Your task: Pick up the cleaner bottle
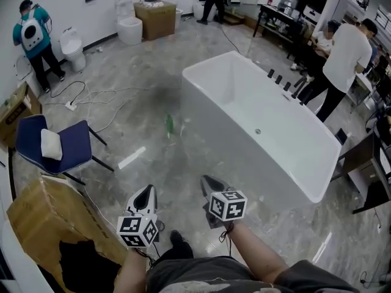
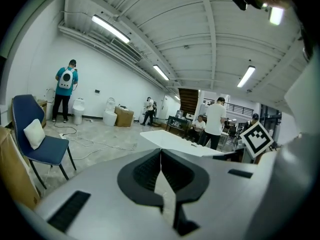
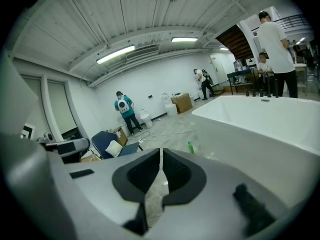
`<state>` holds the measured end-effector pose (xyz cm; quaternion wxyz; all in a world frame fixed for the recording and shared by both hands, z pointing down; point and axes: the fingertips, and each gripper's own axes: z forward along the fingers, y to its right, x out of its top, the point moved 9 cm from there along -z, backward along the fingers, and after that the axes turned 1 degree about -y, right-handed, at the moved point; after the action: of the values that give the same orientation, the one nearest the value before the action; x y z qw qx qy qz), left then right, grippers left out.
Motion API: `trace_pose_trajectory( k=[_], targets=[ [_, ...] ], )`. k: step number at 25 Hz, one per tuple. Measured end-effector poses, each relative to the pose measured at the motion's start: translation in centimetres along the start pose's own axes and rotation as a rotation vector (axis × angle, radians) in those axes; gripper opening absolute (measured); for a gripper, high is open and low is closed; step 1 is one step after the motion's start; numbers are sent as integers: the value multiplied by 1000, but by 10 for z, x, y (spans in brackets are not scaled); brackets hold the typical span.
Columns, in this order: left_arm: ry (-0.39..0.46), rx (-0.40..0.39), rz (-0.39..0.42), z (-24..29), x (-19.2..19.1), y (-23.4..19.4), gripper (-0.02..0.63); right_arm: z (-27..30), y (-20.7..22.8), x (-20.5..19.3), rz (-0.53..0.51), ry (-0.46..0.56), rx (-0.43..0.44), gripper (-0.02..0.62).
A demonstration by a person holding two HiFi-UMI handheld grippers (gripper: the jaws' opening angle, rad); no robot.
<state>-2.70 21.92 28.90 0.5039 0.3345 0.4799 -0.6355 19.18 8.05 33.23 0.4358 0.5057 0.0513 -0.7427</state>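
Note:
The cleaner bottle (image 1: 170, 126) is a small green bottle standing on the grey marble floor, just left of the white bathtub's near corner. In the right gripper view the bottle (image 3: 190, 146) shows small and far beyond the jaws. Both grippers are held low in front of the person, well short of the bottle. My left gripper (image 1: 148, 190) has its jaws together with nothing between them, as its own view shows (image 2: 161, 151). My right gripper (image 1: 206, 179) is likewise shut and empty (image 3: 161, 151). The left gripper view does not show the bottle.
A white freestanding bathtub (image 1: 317, 182) fills the right side. At the left stand a blue chair (image 1: 73, 148) with a white cushion and a cardboard box (image 1: 43, 215). Cables (image 1: 91, 96) trail over the floor. Toilets (image 1: 129, 24) and several people stand farther off.

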Motion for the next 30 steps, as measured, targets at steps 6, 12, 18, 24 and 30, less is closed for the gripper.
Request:
trace_pose_trajectory(
  k=[6,12,18,24,30],
  targets=[
    [0,7,-14,27,19,-45,15,36,-5,19,-8,-18,-42,32],
    [8,12,-55,49,21,-86,15,65,-6,26,-17,-33,-76,32],
    [-18,23,-57,79,23,-105,15,99,11,33,-9,-57,-83,32],
    [-54,53,-38,120,32,-128,15,159,31,54,5,-67,-48,32],
    [-99,75,-44,188,38,-147,15,235,67,81,-15,-115,-17,32]
  ],
)
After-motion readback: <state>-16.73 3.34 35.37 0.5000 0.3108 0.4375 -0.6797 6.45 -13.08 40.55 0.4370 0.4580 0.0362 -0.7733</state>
